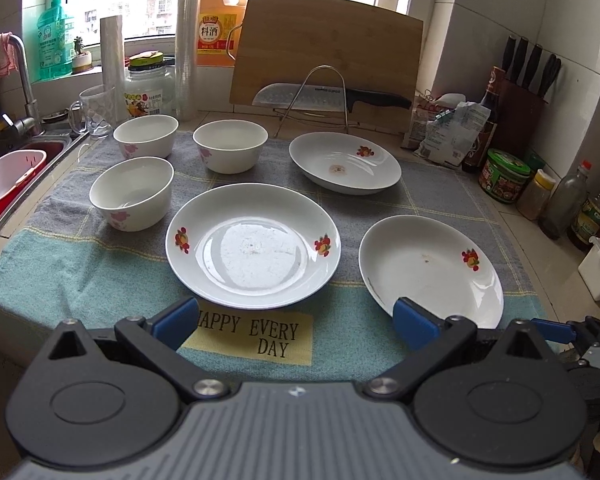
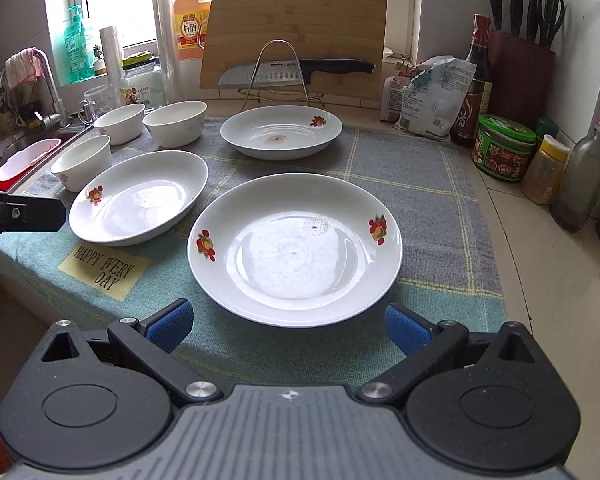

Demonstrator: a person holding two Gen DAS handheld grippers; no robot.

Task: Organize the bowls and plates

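Note:
Three white plates with fruit prints lie apart on a checked cloth [image 1: 80,264]. In the left wrist view the middle plate [image 1: 252,246] is just ahead of my open left gripper [image 1: 296,320], which holds nothing. In the right wrist view the near right plate [image 2: 294,248] lies just ahead of my open, empty right gripper [image 2: 289,326]. The third plate [image 2: 282,132] sits further back. Three white bowls with pink flowers [image 1: 146,136] [image 1: 230,146] [image 1: 131,192] stand separately at the cloth's left and back.
A wooden cutting board [image 1: 328,48] leans at the back behind a wire rack holding a knife [image 1: 332,98]. A sink with a red basin [image 1: 8,184] lies to the left, beside a glass mug [image 1: 96,112]. Jars, bottles and a knife block [image 2: 520,72] crowd the right counter.

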